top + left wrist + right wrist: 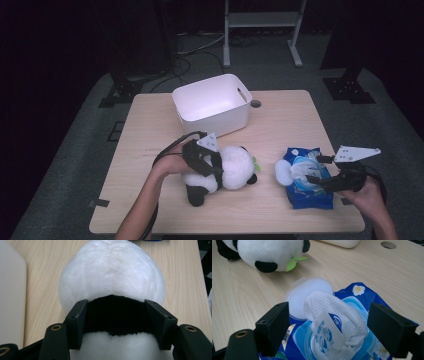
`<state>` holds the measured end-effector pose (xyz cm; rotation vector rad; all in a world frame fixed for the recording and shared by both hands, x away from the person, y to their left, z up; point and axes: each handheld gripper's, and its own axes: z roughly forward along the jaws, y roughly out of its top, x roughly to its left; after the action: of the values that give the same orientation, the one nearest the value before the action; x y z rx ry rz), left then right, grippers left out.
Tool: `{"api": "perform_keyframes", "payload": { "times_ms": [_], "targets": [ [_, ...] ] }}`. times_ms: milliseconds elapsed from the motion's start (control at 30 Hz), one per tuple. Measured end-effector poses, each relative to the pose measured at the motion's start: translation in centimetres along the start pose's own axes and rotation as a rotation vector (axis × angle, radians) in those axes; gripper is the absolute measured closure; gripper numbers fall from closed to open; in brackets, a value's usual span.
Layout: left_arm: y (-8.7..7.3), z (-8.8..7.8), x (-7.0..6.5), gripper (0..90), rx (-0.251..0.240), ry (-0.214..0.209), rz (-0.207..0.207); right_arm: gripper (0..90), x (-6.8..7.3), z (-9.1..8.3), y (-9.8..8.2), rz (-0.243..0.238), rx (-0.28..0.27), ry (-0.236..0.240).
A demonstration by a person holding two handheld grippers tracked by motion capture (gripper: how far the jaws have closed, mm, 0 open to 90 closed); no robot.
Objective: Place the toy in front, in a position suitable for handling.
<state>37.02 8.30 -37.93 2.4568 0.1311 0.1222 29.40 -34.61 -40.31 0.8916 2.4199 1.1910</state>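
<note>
Panda [235, 167] lies lengthwise across the desk [280, 120] — left tool [212, 170] clamps its middle, bin [212, 102] just beyond; right tool [320, 172] gapes over wipes [307, 182].

Left hand-held gripper [216, 171] is clamping across the panda [227, 169], which is lying on the tabletop [280, 120] just in front of the white bin [212, 104]. Over on the right, the right hand-held gripper [314, 169] is hovering at the blue wipes pack [306, 176], its lid flipped open.
</note>
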Motion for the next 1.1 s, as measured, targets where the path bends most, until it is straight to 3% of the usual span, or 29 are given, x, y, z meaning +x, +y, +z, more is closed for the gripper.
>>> {"api": "perform_keyframes", "payload": {
  "times_ms": [200, 400, 500, 667, 867, 1100],
  "targets": [
    [-0.1, -0.1, 0.2, 36.1, -0.005, -0.008, -0.009, 17.0, 0.1, 0.3, -0.1, -0.006, 0.011, 0.004],
    [-0.5, -1.1, 0.1, 30.7, -0.081, -0.02, -0.061, 17.1, 0.2, 0.2, -0.1, -0.005, 0.013, 0.007],
    [-0.7, -2.4, 0.0, 28.3, -0.121, -0.003, -0.073, 17.2, 0.0, 0.2, 0.0, -0.006, 0.02, 0.007],
    [-1.5, -4.5, -0.3, 23.5, -0.129, 0.046, -0.08, 20.4, -0.1, 0.5, 0.2, -0.017, 0.03, 0.015],
    [-3.6, -5.9, -0.8, 19.0, -0.165, 0.082, -0.143, 22.9, -0.4, 0.5, 1.0, -0.046, 0.062, 0.009],
    [-6.0, -6.9, -1.2, 18.0, -0.191, 0.108, -0.193, 36.7, -1.2, 0.7, 1.9, -0.092, 0.102, 0.017]
  ]
}}
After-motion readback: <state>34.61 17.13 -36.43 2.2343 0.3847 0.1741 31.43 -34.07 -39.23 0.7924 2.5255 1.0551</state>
